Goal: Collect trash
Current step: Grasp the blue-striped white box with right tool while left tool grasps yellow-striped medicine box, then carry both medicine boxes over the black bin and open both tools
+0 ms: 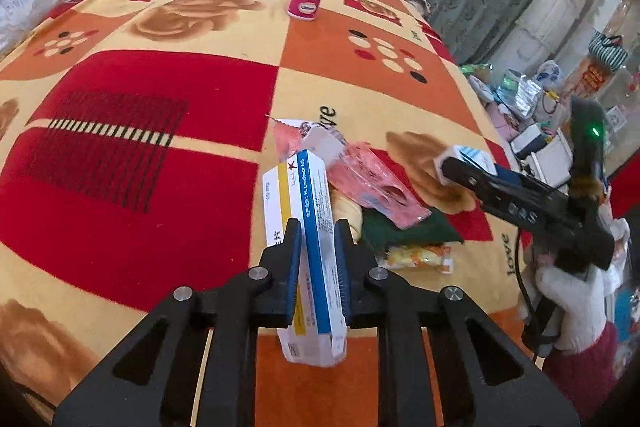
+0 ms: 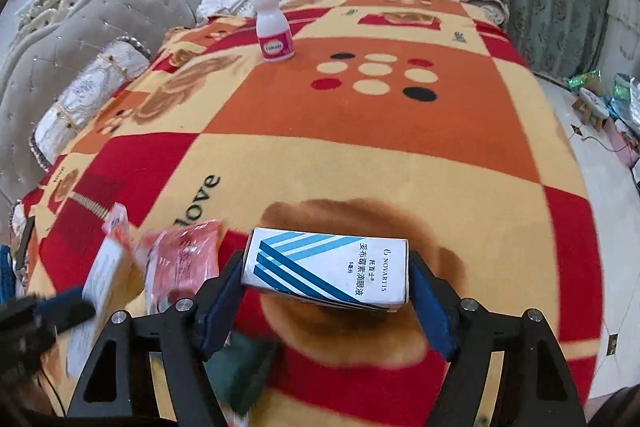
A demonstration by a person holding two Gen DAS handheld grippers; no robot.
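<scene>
My left gripper [image 1: 316,267] is pinched tight on a slim white carton with blue and yellow stripes [image 1: 306,227], blue pads flat against its two broad faces, the box standing on edge between them and jutting out past the fingertips. There's a small red star near its far end and a line of blue print along the side; the letters are too fine for me to read with any confidence.

Over on my right, the right gripper [image 2: 326,277] has a white box with diagonal blue stripes [image 2: 326,273] sitting crosswise between its pads, one pad at each short end. On the top face I can read "NOVARTIS", with a column of Chinese characters beside it. From the left wrist view that same box shows as a pale corner at the tips of the right gripper, with my white-gloved hand [image 1: 568,303] behind it.

Everything sits over the blanket [image 2: 360,155], a patchwork of red, orange and cream squares, with "love" printed on it. Between the two grippers lies a crumpled pink plastic wrapper [image 1: 372,183], a dark green cloth [image 1: 404,231] just under it, and a small yellow-and-orange packet [image 1: 420,255] beside that. Well beyond, upright on the blanket, stands a white bottle with a pink label [image 2: 275,35]; its label text is blurred.
</scene>
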